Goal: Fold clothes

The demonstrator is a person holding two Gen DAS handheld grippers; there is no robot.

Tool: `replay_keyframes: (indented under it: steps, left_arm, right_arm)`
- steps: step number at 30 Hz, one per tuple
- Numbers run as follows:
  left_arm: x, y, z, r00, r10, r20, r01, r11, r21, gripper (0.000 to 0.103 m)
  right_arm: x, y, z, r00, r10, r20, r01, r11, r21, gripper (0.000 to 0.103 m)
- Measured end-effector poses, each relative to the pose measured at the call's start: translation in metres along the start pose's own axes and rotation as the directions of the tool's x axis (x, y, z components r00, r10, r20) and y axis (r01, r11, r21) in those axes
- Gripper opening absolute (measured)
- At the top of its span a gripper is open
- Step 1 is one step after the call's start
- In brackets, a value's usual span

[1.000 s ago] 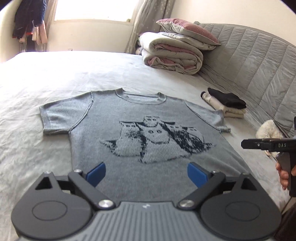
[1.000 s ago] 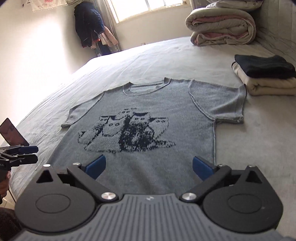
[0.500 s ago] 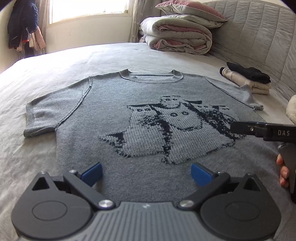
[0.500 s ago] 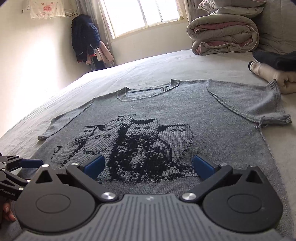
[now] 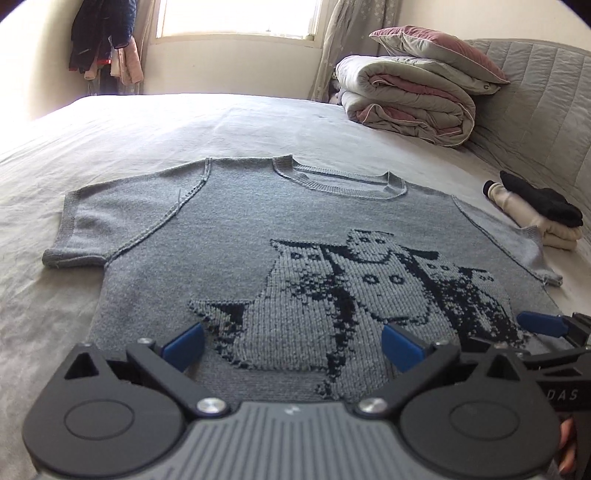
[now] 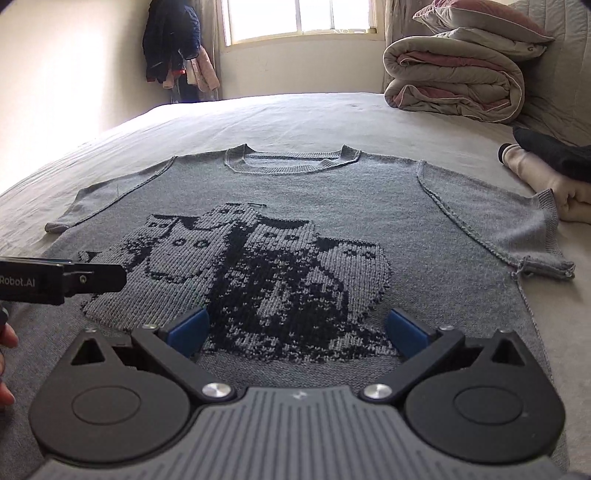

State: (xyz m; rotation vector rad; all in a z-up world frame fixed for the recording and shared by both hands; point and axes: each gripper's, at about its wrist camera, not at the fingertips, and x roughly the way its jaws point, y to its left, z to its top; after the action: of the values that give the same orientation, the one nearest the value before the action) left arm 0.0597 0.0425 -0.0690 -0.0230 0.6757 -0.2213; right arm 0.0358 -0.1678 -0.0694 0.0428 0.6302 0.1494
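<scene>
1. Covering almost the whole scene, a bed (image 5: 110, 140) under a pale grey sheet is seen from its near edge, with a quilted grey headboard (image 5: 535, 110) along the right side.
2. Spread flat on the sheet, front up, a grey knitted short-sleeved sweater (image 5: 258, 221) with a dark cat motif is laid out, its neckline toward the far side and its hem nearest the cameras; both sleeves are extended to left and right.
3. Stacked at the far right, a folded duvet (image 5: 406, 107) is topped by a pillow (image 5: 436, 48).
4. Hung in the far left corner beside a bright window (image 6: 299, 18), dark clothing (image 6: 170, 40) is visible.
5. Placed just right of the sweater's right sleeve, a small pile of folded clothes (image 5: 535, 214), black over cream, is seen.
6. Held low over the hem on the left, the left gripper (image 5: 291, 343) is shown with its blue pads spread wide and nothing between them but the knit beneath.
7. Positioned over the hem on the right, the right gripper (image 6: 297, 330) is likewise held wide apart, gripping nothing.
</scene>
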Motion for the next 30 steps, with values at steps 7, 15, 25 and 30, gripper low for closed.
replay_keyframes:
  steps: [7, 15, 25, 30]
  left_arm:
    - [0.003, -0.006, -0.005, 0.999, 0.035, 0.008, -0.036, 0.997, 0.067, 0.103]
    - [0.004, -0.007, -0.005, 0.999, 0.04, -0.001, -0.04, 0.997, 0.061, 0.103]
    - [0.005, -0.007, -0.005, 0.999, 0.042, -0.001, -0.042, 0.997, 0.061, 0.103]
    - [0.006, -0.007, -0.005, 0.999, 0.042, 0.001, -0.042, 0.997, 0.063, 0.103]
  right_arm:
    - [0.001, 0.002, 0.001, 1.0, -0.012, -0.005, 0.012, 1.0, -0.014, 0.103]
    - [0.003, 0.003, 0.001, 1.0, -0.018, -0.008, 0.018, 1.0, -0.018, 0.103]
    - [0.002, 0.009, 0.001, 0.998, -0.059, -0.008, 0.059, 0.997, -0.051, 0.103]
    - [0.006, 0.013, 0.003, 0.996, -0.083, -0.022, 0.082, 0.996, -0.048, 0.103]
